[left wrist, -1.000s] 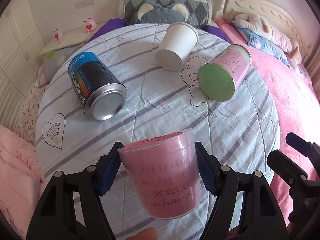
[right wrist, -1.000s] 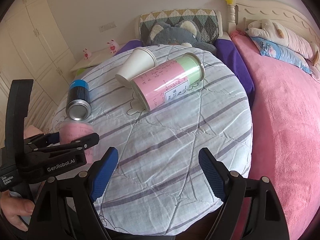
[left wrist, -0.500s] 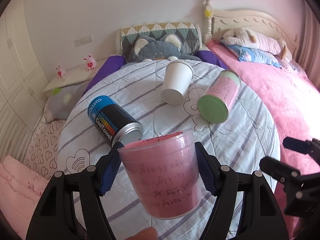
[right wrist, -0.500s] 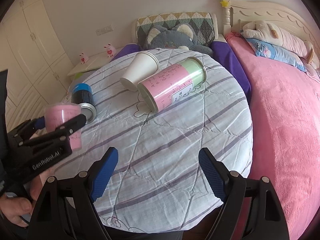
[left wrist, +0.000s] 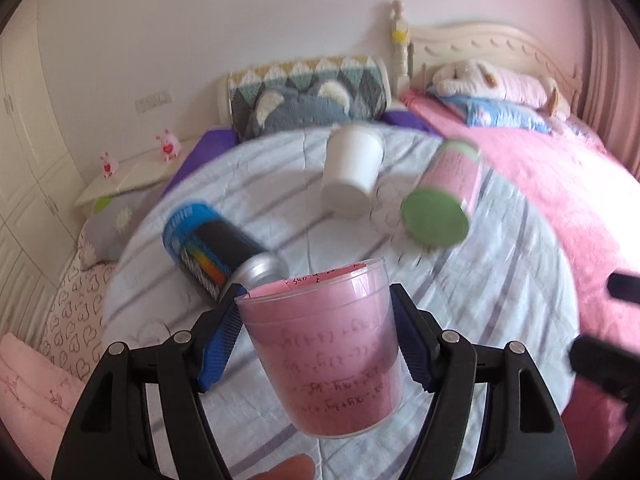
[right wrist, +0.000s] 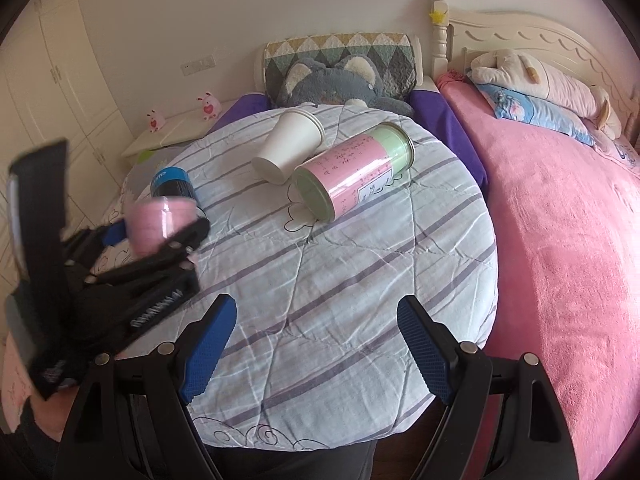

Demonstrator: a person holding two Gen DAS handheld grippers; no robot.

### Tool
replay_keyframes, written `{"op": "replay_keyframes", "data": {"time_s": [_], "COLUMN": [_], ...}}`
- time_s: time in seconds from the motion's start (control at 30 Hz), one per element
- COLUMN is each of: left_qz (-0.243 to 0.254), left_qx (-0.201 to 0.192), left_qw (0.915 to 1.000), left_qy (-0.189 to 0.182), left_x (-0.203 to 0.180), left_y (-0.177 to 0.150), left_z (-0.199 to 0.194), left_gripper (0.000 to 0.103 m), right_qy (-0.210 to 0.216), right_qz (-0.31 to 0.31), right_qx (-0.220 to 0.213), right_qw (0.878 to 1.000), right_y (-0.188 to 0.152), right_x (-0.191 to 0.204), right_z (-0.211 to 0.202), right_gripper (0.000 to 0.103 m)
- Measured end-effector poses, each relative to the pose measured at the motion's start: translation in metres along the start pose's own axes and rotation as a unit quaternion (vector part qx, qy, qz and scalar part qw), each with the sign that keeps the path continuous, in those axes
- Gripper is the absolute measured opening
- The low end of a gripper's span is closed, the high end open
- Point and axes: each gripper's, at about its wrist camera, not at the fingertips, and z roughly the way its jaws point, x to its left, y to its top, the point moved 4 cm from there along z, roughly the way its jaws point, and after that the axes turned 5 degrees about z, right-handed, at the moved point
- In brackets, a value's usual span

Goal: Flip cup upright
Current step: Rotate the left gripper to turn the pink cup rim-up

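My left gripper (left wrist: 316, 340) is shut on a clear plastic cup with pink paper inside (left wrist: 326, 344). The cup is held in the air above the round table, rim up and slightly tilted. In the right wrist view the same cup (right wrist: 160, 220) and left gripper show blurred at the left, above the table's left edge. My right gripper (right wrist: 316, 348) is open and empty over the table's near edge.
On the striped round table (right wrist: 340, 280) lie a white paper cup (right wrist: 288, 148), a pink and green canister (right wrist: 356, 172) and a blue and black can (left wrist: 220, 248), all on their sides. A pink bed (right wrist: 560, 240) is at the right.
My left gripper has lifted the pink cup higher above the table and tilted its view up; it is still moving. The right gripper has barely moved.
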Motion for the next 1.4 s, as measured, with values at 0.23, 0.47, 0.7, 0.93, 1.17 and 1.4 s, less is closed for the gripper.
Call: {"op": "replay_keyframes", "data": {"time_s": [0.23,0.47,0.7,0.93,1.17,1.4], "left_qz": [-0.010,-0.010,0.006,0.006,-0.013,-0.012], "left_qx": [0.025,0.014,-0.009,-0.026,0.033,0.007], "left_qw": [0.9994,0.9994,0.9992,0.9979,0.9964,0.9980], "left_qy": [-0.021,-0.029,-0.037,-0.059,-0.078,-0.061], "left_x": [-0.001,0.000,-0.006,0.001,0.004,0.007], "left_y": [-0.042,-0.056,-0.060,-0.034,-0.035,-0.029], "left_z": [0.002,-0.014,-0.029,-0.032,-0.012,-0.014], "left_gripper": [0.073,0.073,0.073,0.072,0.072,0.068], "right_qy": [-0.011,-0.006,-0.007,-0.009,-0.005,-0.003], "right_qz": [-0.001,-0.010,-0.004,0.004,0.007,0.004], "right_qx": [0.006,0.006,0.002,-0.002,0.003,0.005], "right_qw": [1.000,1.000,1.000,1.000,1.000,1.000], "right_y": [-0.005,-0.010,-0.016,-0.016,-0.014,-0.013], "right_x": [0.005,0.016,0.011,0.003,-0.002,-0.002], "right_z": [0.000,-0.003,-0.010,-0.012,-0.005,-0.003], "right_gripper": [0.084,0.084,0.084,0.084,0.084,0.084]}}
